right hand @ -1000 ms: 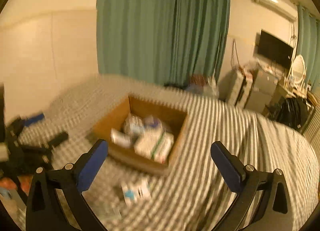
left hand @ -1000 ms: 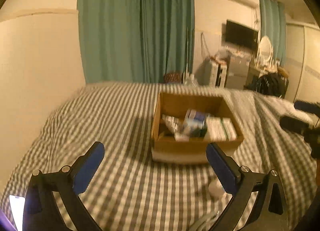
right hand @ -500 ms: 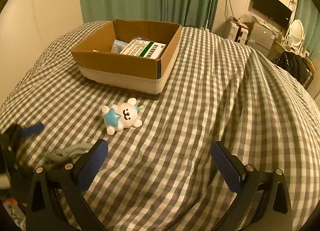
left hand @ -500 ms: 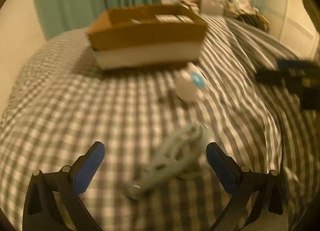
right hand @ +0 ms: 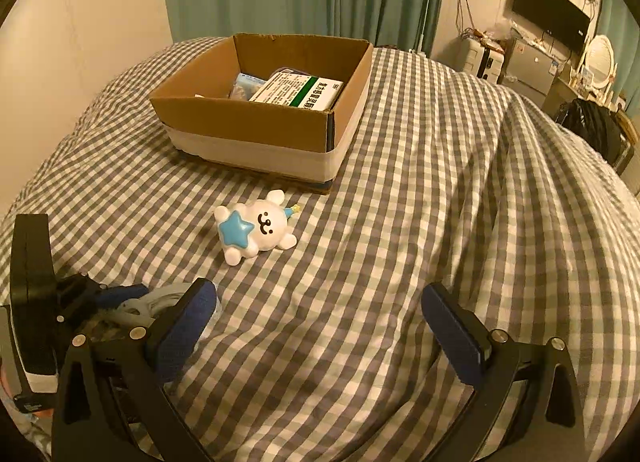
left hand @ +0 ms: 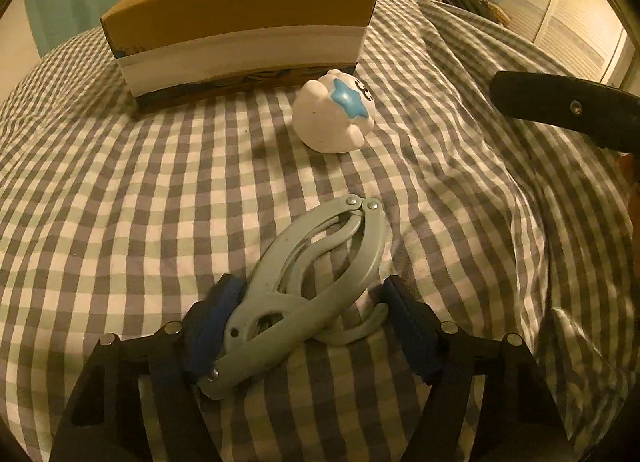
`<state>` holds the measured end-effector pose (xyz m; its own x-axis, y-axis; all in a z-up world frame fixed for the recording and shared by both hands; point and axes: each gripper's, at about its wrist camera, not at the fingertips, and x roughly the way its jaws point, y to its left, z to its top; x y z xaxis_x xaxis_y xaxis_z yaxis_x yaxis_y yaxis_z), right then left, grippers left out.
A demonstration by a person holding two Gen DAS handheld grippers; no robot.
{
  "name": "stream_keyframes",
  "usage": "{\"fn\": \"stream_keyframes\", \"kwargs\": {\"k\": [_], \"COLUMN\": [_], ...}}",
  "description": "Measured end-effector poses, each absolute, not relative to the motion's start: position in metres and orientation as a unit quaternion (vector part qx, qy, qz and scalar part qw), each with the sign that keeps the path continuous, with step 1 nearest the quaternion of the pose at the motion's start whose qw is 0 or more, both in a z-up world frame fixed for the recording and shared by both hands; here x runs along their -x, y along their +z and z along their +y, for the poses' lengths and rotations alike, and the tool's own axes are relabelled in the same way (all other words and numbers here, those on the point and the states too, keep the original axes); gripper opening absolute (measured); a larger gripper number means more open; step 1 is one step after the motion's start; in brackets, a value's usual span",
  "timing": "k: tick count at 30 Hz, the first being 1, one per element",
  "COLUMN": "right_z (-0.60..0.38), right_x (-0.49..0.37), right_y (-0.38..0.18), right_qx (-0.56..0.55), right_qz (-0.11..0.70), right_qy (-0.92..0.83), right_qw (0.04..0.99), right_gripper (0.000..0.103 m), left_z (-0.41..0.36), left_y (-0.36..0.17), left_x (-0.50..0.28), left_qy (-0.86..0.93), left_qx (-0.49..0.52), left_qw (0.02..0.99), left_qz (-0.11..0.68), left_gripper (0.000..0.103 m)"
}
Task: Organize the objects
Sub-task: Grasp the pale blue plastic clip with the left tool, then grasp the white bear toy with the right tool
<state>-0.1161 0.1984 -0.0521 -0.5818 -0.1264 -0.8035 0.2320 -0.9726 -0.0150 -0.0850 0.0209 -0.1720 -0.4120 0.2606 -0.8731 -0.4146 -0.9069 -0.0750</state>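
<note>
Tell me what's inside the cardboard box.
The cardboard box holds a white carton with a green stripe and a bluish packet. Its near wall hides anything lower.

From the left gripper point(left hand: 310, 318) the cardboard box point(left hand: 244, 27) ahead shows only its near wall; whatever lies inside is hidden behind it. The grey folding hanger point(left hand: 304, 282) between its fingers hides part of its hook under its own arms. Off to that gripper's right, the right gripper point(left hand: 564, 109) is cut off by the frame edge. Seen from the right wrist, the hanger point(right hand: 160, 304) is mostly covered by the near finger point(right hand: 182, 328), and the packets point(right hand: 246, 85) deep in the box point(right hand: 248, 129) are too small to read.
</note>
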Motion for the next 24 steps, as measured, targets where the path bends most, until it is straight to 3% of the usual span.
{"fn": "stream_keyframes", "kwargs": {"k": [11,24], "right_z": [0.2,0.169], "right_x": [0.119,0.13], "right_y": [-0.051,-0.067], "right_qx": [-0.44,-0.438], "right_qz": [0.051,0.075], "right_qy": [-0.892,-0.887], "right_qw": [0.095,0.124], "right_gripper": [0.103,0.103], "left_z": [-0.005,-0.049], "left_y": [-0.137,-0.11], "left_x": [0.091,0.109], "left_qy": [0.861,0.903], "left_qx": [0.469,0.419], "left_qw": [0.197,0.091], "left_qz": [0.004,-0.018], "left_gripper": [0.073,0.073]}}
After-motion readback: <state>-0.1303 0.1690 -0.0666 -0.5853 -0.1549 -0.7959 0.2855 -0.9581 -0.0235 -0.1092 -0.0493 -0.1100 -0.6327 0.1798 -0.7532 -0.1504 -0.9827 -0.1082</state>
